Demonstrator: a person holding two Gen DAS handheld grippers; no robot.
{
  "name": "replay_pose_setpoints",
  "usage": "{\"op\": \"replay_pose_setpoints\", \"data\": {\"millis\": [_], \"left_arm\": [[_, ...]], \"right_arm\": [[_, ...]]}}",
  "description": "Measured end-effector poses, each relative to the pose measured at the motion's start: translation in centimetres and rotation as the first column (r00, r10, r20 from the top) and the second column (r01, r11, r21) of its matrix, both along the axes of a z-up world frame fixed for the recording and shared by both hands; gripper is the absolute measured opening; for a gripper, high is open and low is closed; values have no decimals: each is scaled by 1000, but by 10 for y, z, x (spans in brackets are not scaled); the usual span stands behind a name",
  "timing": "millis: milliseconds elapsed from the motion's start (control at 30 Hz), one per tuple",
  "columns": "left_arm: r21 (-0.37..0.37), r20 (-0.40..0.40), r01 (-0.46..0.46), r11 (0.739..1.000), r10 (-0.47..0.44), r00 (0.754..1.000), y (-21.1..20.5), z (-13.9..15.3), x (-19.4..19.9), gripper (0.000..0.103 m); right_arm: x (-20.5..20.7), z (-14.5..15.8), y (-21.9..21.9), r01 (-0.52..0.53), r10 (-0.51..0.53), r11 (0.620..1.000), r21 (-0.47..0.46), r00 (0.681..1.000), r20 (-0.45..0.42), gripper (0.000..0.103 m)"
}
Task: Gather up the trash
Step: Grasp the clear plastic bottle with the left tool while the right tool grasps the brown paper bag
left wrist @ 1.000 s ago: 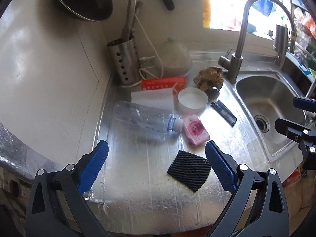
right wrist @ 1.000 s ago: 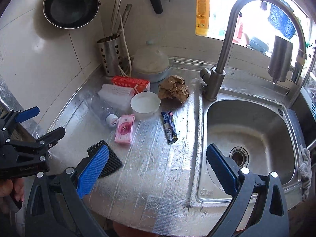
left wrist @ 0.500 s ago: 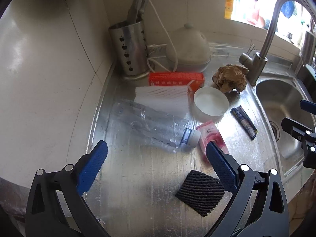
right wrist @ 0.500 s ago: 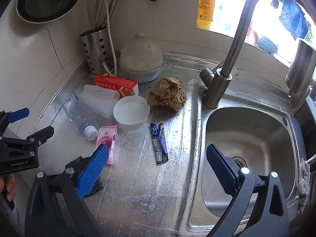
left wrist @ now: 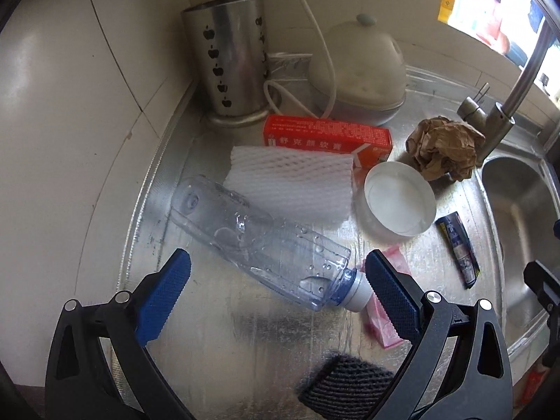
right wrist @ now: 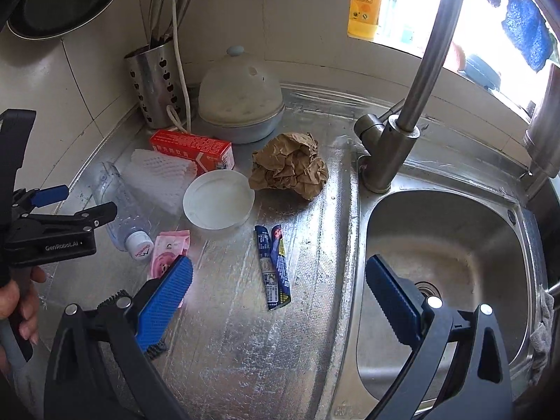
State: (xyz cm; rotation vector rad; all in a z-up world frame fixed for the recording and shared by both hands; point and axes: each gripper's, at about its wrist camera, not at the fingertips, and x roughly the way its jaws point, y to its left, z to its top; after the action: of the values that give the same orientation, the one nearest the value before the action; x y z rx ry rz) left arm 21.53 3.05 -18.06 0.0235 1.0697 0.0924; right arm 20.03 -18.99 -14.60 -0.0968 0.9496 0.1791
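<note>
Because the left hand-held gripper straddles the clear bottle wide open and empty, the round bottle may roll aside on the wet bench at closure.

Left gripper: your jaws stand wide apart, blue ribbed pads angled inward, nothing between them touching either pad; black frame fills the lower frame of its own view. In the right wrist view it sits at middle left, and your hand grips its handle at lower left. Right gripper: jaws equally wide, blue pads facing each other, empty; black arms occupy the lower corners of the frame.
</note>
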Motion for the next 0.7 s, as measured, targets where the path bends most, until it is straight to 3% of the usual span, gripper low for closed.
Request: {"op": "replay_pose_setpoints", "data": {"millis": [700], "left_arm": [[-46,-146,-103,994,95,985,12,-52,45,97]], "right_arm": [[18,-8,-2,-7,7,1000,1,1000,10,98]]}}
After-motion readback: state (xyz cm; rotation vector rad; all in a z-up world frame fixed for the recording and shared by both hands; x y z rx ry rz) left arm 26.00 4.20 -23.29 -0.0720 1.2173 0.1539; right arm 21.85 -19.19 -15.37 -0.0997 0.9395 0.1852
